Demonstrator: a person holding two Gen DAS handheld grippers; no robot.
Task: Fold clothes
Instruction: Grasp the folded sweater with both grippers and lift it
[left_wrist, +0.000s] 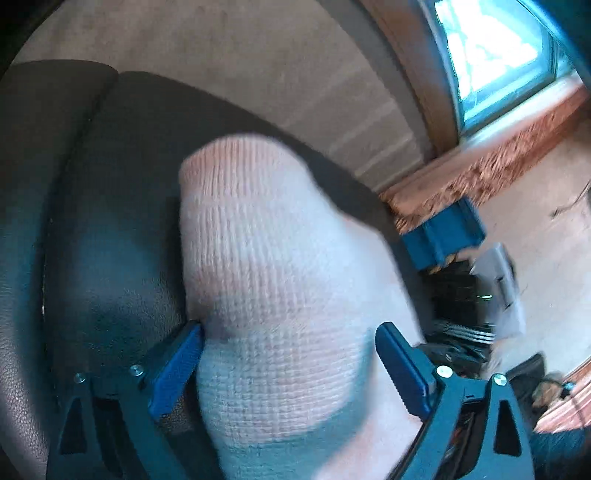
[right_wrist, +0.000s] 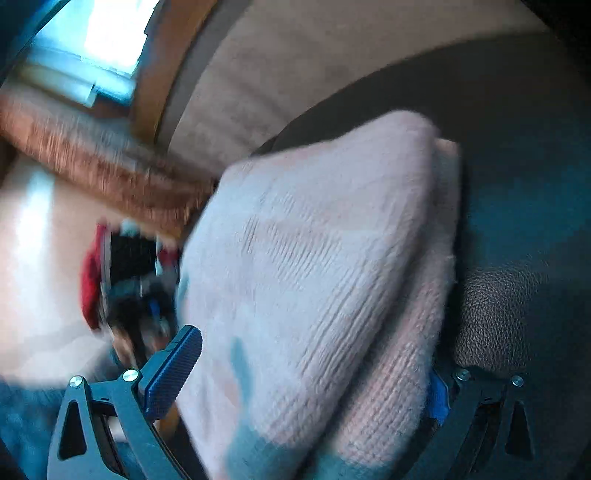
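A pale pink-white knit garment (left_wrist: 273, 280) lies bunched on a dark leather cushion (left_wrist: 110, 258). In the left wrist view my left gripper (left_wrist: 291, 365) is open wide, with the knit between its blue pads (left_wrist: 177, 365). The left pad sits at the cloth's edge and the right pad stands a little off it. In the right wrist view the same knit (right_wrist: 314, 258) shows folded layers and fills the gap of my right gripper (right_wrist: 306, 380). Its jaws are spread wide. The left pad (right_wrist: 173, 369) is bare and cloth mostly covers the right one.
Behind the leather cushion (right_wrist: 517, 221) rises a beige wall (left_wrist: 258, 66) with a bright window (left_wrist: 491, 55) above a reddish-brown ledge (left_wrist: 498, 158). A blurred blue block (left_wrist: 443, 236) and dark clutter (left_wrist: 458, 295) lie right of the cushion. Red and black items (right_wrist: 110, 277) show on the left.
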